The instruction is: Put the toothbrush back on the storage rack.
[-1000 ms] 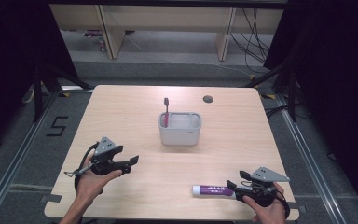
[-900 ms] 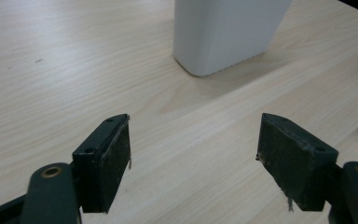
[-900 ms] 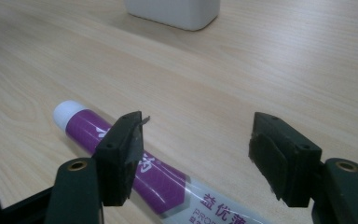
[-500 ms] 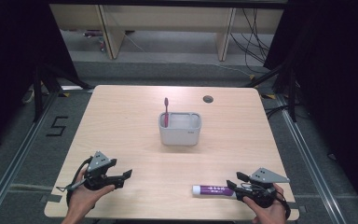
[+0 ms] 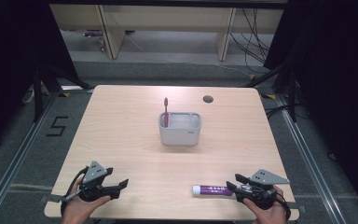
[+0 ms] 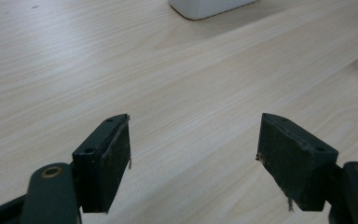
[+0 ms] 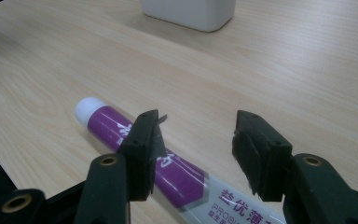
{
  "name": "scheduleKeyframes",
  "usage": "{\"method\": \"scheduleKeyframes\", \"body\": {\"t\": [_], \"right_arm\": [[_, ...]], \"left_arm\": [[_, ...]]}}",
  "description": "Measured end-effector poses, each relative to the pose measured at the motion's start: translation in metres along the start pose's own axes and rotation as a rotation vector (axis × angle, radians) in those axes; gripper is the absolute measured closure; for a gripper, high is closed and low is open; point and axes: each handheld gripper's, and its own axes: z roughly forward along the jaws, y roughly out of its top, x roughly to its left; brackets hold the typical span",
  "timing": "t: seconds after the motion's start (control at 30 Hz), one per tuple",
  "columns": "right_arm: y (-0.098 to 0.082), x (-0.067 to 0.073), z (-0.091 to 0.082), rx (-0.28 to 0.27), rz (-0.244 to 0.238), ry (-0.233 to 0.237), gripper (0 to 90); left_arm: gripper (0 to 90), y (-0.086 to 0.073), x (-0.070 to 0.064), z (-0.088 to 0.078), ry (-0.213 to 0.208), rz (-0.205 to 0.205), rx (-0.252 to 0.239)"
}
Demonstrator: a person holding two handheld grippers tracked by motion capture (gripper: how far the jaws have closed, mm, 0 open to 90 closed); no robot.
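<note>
A purple and white toothpaste tube lies near the table's front edge on the right, its white cap pointing left. My right gripper sits at the tube's right end. In the right gripper view the tube runs slantwise under the left jaw into the gap of the right gripper. Those jaws have just been closing, and the pads stand apart from the tube. My left gripper hovers open near the front left corner. Nothing is between the jaws of the left gripper.
A grey-white holder stands mid-table with a red toothbrush upright in its left compartment. A small round hole marks the wooden table at the back. Dark floor and shelving lie beyond the table.
My left gripper has moved toward the table's front edge and sunk lower. The right gripper has stayed at the tube, with its jaws a little narrower.
</note>
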Motion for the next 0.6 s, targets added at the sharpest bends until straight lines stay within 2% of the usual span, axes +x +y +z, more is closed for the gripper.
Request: {"method": "scheduleKeyframes", "body": {"t": [0.07,0.13,0.17,0.2,0.23,0.27,0.3,0.33,0.37,0.4,0.43,0.47,0.5,0.53,0.57,0.6], "right_arm": [[-0.002,0.000,0.000,0.002,0.010,0.010,49.3],[-0.002,0.000,0.000,0.010,0.015,0.018,48.9],[-0.003,0.001,0.000,0.004,0.028,0.013,47.5],[-0.004,-0.001,-0.001,0.007,0.013,0.008,46.2],[-0.005,0.000,0.000,-0.003,0.043,0.015,44.0],[-0.005,0.000,0.000,-0.003,0.043,0.015,44.0],[-0.005,-0.002,-0.001,0.001,0.021,0.003,43.2],[-0.006,-0.002,-0.002,0.004,0.024,0.004,42.1],[-0.007,-0.003,-0.001,0.000,0.024,-0.001,41.4],[-0.008,-0.001,-0.003,0.011,0.069,0.010,38.6],[-0.009,-0.001,-0.003,0.012,0.069,0.005,36.7],[-0.009,-0.001,-0.003,0.012,0.069,0.005,36.7],[-0.009,-0.004,-0.002,0.001,0.031,-0.005,35.0],[-0.010,-0.004,-0.003,0.012,0.054,0.001,33.1],[-0.011,-0.004,-0.004,0.024,0.050,-0.007,30.8],[-0.012,-0.004,-0.005,0.027,0.056,-0.022,27.5]], "left_arm": [[25.1,-0.003,0.000,-0.003,0.006,0.002,0.011],[25.1,-0.006,-0.003,-0.005,0.007,-0.013,-0.001],[25.1,-0.008,-0.003,-0.006,0.007,-0.010,0.003],[25.1,-0.009,-0.002,-0.008,0.005,0.007,0.017],[25.1,-0.010,-0.002,-0.008,0.003,0.000,0.016],[25.1,-0.012,-0.004,-0.009,0.008,-0.014,0.006],[25.1,-0.013,-0.003,-0.010,0.006,-0.002,0.023],[25.1,-0.014,-0.002,-0.012,0.004,0.008,0.031],[25.1,-0.016,-0.003,-0.012,0.008,-0.002,0.030],[25.1,-0.019,-0.004,-0.014,0.015,0.001,0.028],[25.1,-0.020,-0.003,-0.016,0.017,0.019,0.051],[25.1,-0.020,-0.003,-0.016,0.017,0.019,0.051],[25.1,-0.022,-0.004,-0.015,0.014,0.004,0.037],[25.1,-0.023,-0.005,-0.016,0.013,-0.007,0.028],[25.1,-0.024,-0.004,-0.018,0.015,0.016,0.053],[25.1,-0.026,-0.005,-0.019,0.018,0.024,0.056]]}}
